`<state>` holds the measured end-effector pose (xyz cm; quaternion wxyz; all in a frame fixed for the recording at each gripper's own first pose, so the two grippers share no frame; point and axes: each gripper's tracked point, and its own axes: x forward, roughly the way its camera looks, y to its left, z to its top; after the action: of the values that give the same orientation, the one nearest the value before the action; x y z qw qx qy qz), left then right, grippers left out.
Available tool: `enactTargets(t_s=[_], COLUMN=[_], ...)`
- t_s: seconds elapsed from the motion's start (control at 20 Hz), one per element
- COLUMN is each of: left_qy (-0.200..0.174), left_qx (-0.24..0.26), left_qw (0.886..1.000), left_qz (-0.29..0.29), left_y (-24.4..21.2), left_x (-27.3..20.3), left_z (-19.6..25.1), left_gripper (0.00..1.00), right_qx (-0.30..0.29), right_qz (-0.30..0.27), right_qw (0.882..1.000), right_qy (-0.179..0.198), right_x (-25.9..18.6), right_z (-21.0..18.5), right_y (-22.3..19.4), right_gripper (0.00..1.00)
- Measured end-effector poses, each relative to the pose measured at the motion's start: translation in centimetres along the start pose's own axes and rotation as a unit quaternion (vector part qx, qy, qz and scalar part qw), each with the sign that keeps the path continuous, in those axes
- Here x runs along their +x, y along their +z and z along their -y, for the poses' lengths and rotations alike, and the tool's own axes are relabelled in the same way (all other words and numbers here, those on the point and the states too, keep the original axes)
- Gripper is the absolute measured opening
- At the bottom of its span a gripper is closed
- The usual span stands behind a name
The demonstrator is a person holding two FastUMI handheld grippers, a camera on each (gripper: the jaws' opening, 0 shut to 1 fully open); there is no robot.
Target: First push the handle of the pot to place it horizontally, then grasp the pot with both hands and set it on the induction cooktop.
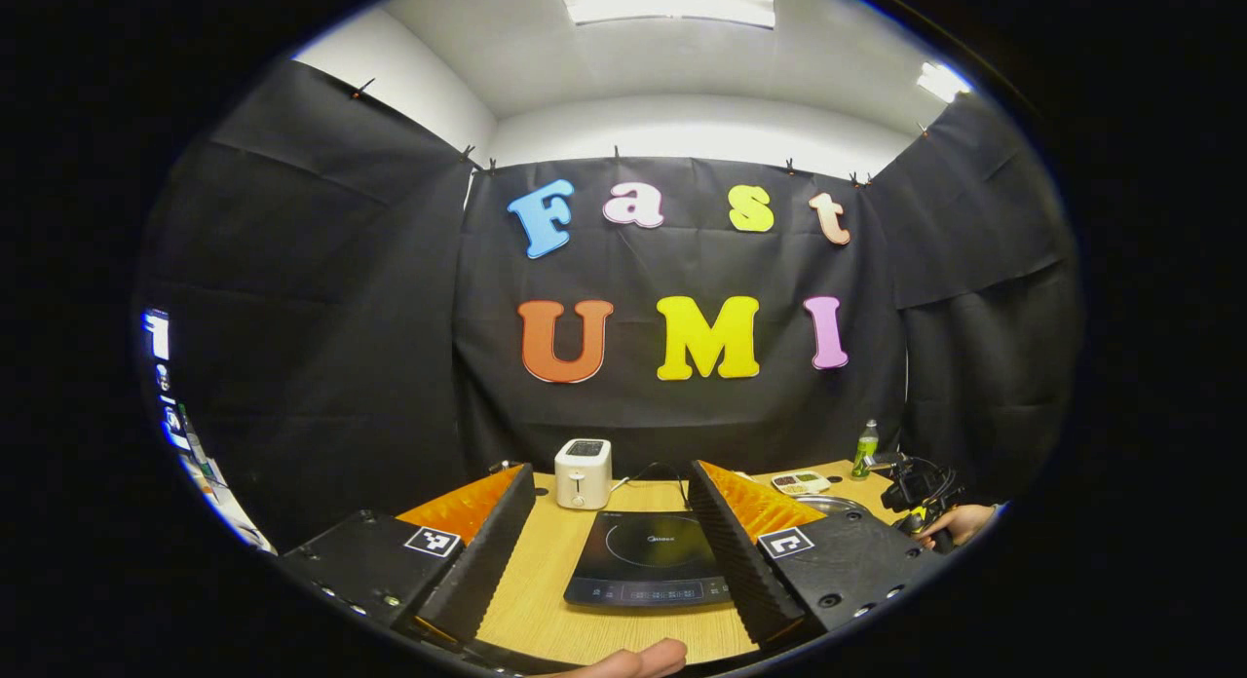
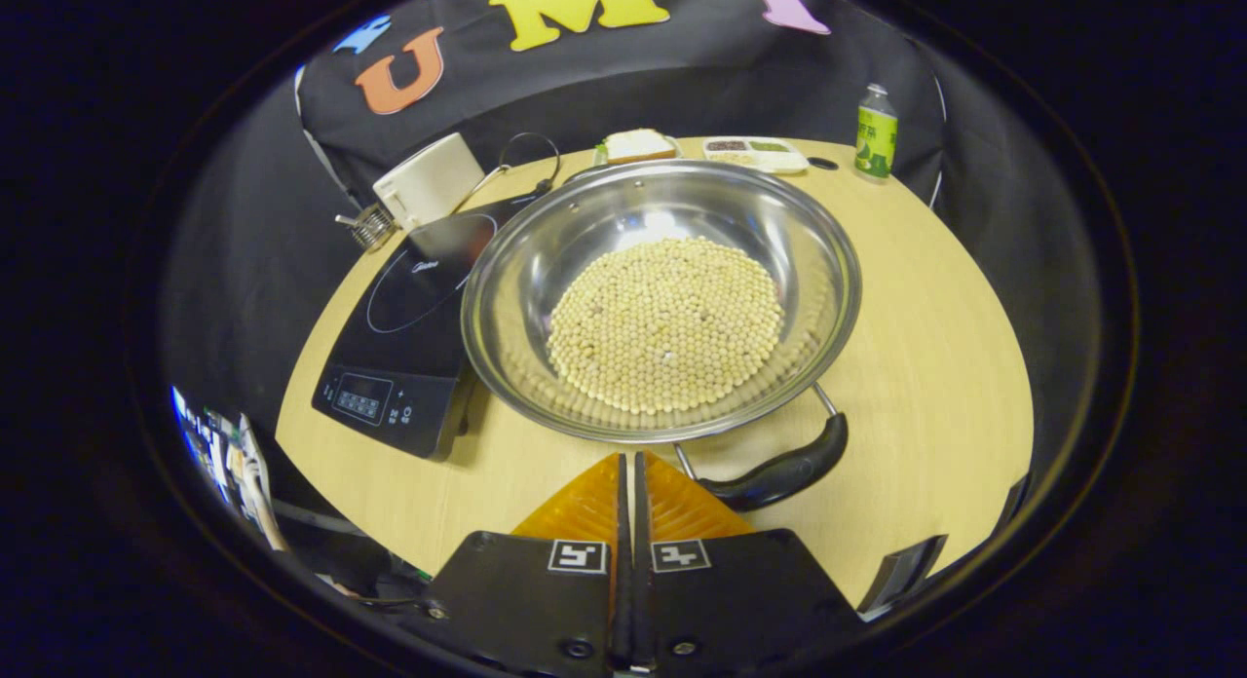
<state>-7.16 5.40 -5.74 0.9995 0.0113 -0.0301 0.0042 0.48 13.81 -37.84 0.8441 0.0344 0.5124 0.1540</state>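
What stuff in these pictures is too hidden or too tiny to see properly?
- Pot: in the left gripper view, the left tool's right finger hides all but a sliver of rim.
- Divided tray's contents: right gripper view, too small.
- Cooktop: right gripper view, the pot covers its right edge.
- Toaster slots: right gripper view, turned away.
- Bottle: label too small.

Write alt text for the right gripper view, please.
A shiny steel pot of pale round beans sits on a wooden table, its black handle just ahead of the closed tool. A black induction cooktop lies beside it.
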Motion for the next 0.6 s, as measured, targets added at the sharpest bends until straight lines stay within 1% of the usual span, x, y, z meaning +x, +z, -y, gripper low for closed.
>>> enactTargets(t_s=[0.1,0.15,0.25,0.4,0.6], left_qy=[0.0,0.0,-0.003,-0.008,-0.017], left_qx=[0.002,0.003,0.005,0.002,0.004], left_qw=[1.0,1.0,1.0,1.0,1.0], left_qz=[-0.004,-0.004,-0.004,-0.005,0.0], left_y=[-0.1,-0.2,-0.3,-0.2,0.0], left_x=[0.3,0.2,0.4,0.7,0.9], left_z=[0.0,0.0,0.3,0.9,2.2], left_gripper=[0.95,0.95,0.95,0.95,0.95], right_qx=[-0.001,0.004,0.004,-0.002,0.016], right_qz=[0.01,0.008,0.008,0.017,0.027], right_qw=[1.0,1.0,1.0,0.999,0.999], right_qy=[-0.012,-0.011,0.001,-0.028,-0.029], right_x=[0.0,-0.2,-0.3,-0.5,-0.8], right_z=[1.2,1.6,1.7,4.3,6.2], right_y=[0.4,0.4,0.4,1.1,1.7], right_gripper=[0.01,0.04,0.04,0.04,0.04])
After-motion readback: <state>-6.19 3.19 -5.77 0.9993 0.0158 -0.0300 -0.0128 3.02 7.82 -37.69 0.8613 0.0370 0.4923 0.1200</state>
